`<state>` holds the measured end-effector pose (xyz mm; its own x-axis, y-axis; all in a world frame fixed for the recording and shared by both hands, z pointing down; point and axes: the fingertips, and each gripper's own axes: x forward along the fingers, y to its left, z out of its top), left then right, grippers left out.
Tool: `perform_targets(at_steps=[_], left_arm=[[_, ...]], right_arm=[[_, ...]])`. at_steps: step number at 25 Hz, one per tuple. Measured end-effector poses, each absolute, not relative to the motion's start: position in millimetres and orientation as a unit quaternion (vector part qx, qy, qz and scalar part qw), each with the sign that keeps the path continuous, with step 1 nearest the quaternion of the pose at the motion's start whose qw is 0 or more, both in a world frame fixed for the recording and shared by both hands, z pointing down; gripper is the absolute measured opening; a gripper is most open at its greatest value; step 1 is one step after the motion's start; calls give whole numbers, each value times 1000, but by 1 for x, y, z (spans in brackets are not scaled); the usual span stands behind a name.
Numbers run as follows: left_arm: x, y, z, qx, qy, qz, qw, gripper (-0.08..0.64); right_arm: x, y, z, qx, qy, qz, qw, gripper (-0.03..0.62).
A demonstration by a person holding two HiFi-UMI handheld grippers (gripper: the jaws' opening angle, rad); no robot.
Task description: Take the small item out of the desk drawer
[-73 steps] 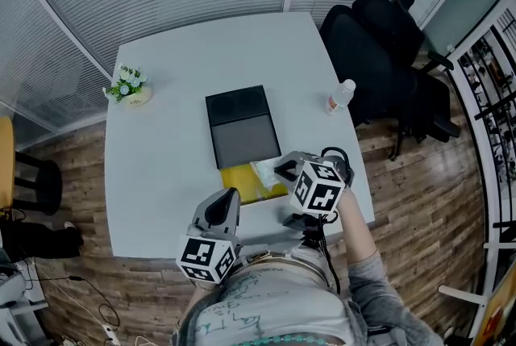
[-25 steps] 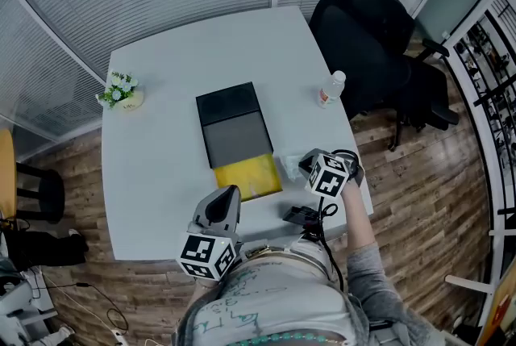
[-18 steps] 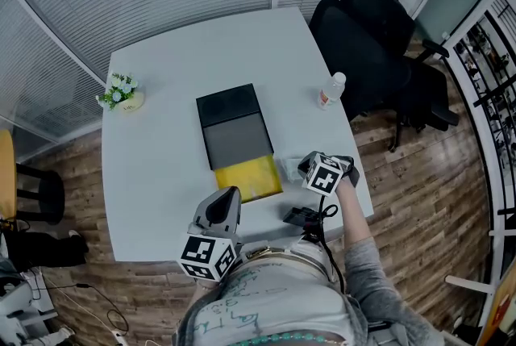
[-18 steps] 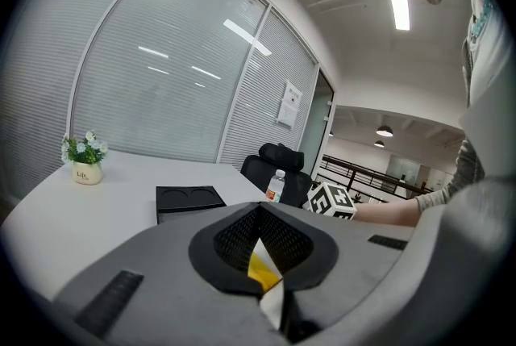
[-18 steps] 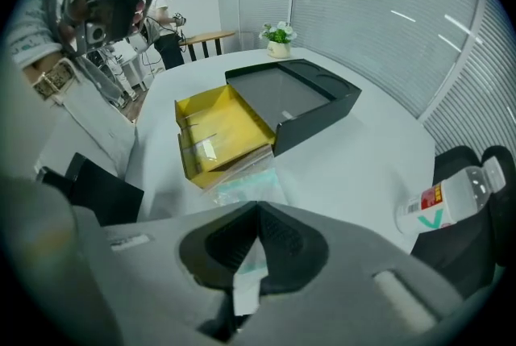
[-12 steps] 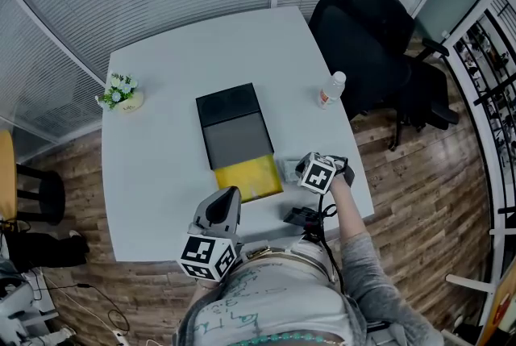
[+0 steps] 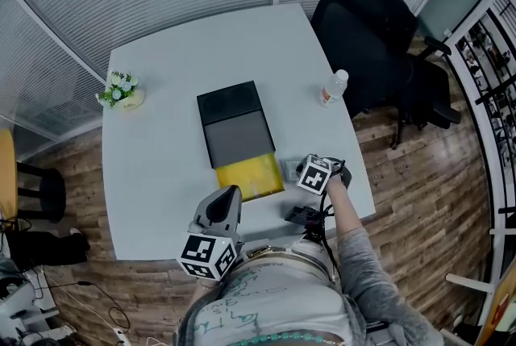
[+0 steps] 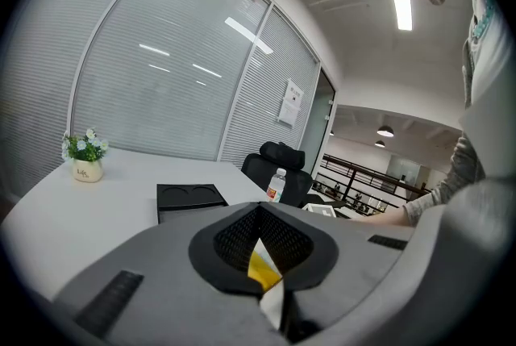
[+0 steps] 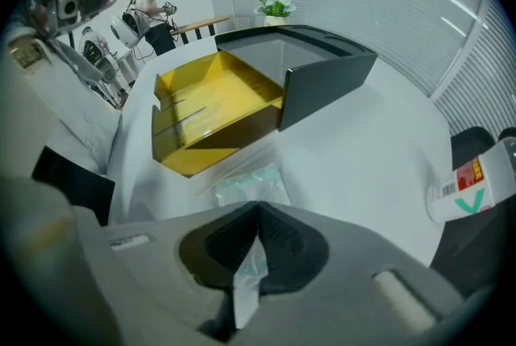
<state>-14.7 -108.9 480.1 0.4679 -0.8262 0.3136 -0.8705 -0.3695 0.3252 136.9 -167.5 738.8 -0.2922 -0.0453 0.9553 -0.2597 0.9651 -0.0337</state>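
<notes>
Closest in, by the person's body: left hand-held gripper, jaws together, nothing held, resting at the near edge of the desk. Best left there, out of the way.

A bit further, on the right side: right hand-held gripper, jaws pinched shut on one end of the small item, a see-through plastic bag with something pale green inside. Points steeply down at the desk. Bag already out, just beside the right side of the yellow drawer, low over the white top; hard to tell if touching.

Looks like the put-down step, close to the end of the job. To do it well:
- Go down slow and straight.
- Keep pinching until the bag is flat on the desk.
- Then open wide and lift straight up, to stop the soft bag from sticking and coming along.
- Stay clear of the drawer's side, to avoid a bump.

Next out: the yellow drawer itself, pulled open toward the person, looking empty inside. Behind it: dark organizer box, home of the drawer. Further right: water bottle, standing, well apart. Far left corner: little flower pot. Past the desk: black office chair.
</notes>
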Motion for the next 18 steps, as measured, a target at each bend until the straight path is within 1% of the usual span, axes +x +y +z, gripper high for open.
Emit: perform_targets(at_steps=[18], left_arm=[[-12, -111, 483, 827, -509, 54, 231, -3]], right_arm=[[138, -170, 740, 102, -800, 105, 582, 3]])
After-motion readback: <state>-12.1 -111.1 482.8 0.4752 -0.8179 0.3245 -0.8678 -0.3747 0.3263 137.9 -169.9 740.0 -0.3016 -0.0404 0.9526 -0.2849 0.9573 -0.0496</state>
